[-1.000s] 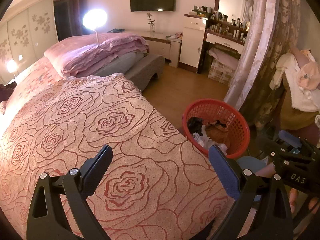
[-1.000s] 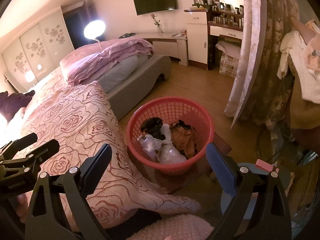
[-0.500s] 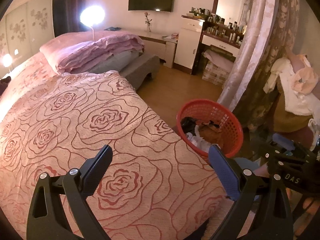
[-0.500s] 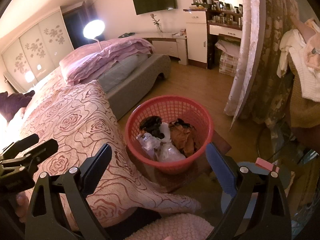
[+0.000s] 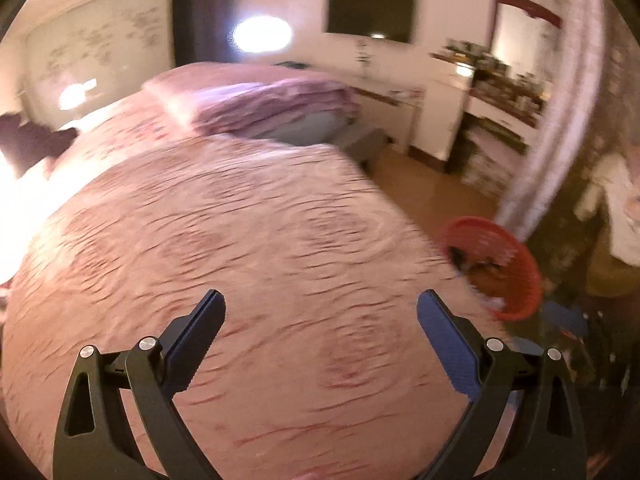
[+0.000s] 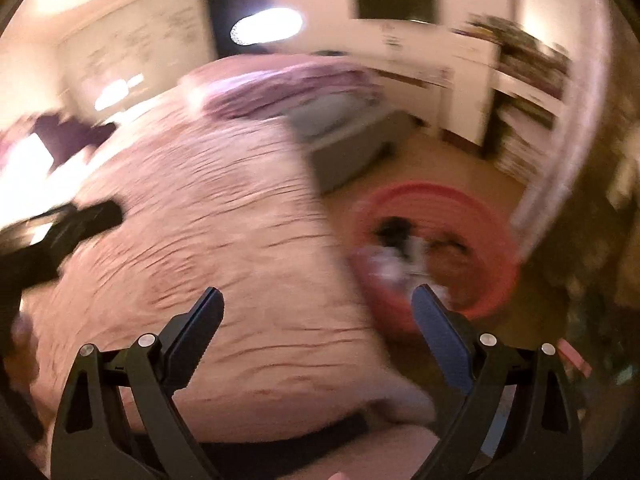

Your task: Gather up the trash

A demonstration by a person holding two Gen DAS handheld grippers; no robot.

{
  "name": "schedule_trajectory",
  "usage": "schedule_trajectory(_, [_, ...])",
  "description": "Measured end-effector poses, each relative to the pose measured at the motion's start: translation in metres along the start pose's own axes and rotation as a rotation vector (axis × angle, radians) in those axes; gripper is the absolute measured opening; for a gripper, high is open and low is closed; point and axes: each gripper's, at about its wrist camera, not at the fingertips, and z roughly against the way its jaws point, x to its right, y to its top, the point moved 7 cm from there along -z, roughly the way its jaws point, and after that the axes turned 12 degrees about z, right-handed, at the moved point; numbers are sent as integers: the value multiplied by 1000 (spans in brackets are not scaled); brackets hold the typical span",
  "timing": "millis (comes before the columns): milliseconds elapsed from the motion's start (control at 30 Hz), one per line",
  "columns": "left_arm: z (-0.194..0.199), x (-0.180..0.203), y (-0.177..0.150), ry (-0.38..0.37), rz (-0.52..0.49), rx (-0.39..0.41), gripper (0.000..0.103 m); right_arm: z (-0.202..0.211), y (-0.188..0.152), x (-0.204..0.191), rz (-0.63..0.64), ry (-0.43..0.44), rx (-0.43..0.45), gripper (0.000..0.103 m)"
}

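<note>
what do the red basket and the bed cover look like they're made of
The red basket looks like moulded plastic, with a uniform bright red rim and wall; blur hides any mesh. The bed cover looks like soft woven fabric, matte pink with red line patterning, draping over the bed's edge. Exact fibre can't be told.

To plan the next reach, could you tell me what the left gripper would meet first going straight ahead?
Most likely the pink rose-patterned bedspread, which fills the view between the open left gripper fingers; blur leaves depth unclear.

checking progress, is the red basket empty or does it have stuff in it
Not empty. The red basket holds a blurred pile of dark, white and brownish items; what they are cannot be told.
</note>
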Motion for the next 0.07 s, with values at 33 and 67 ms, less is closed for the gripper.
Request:
schedule_trajectory(33, [2, -20, 0, 44, 28, 7, 93, -4, 2, -24, 59, 35, 16, 92])
schedule_trajectory(67, [3, -32, 0, 71, 43, 13, 93, -8, 3, -46, 112, 66, 36, 92])
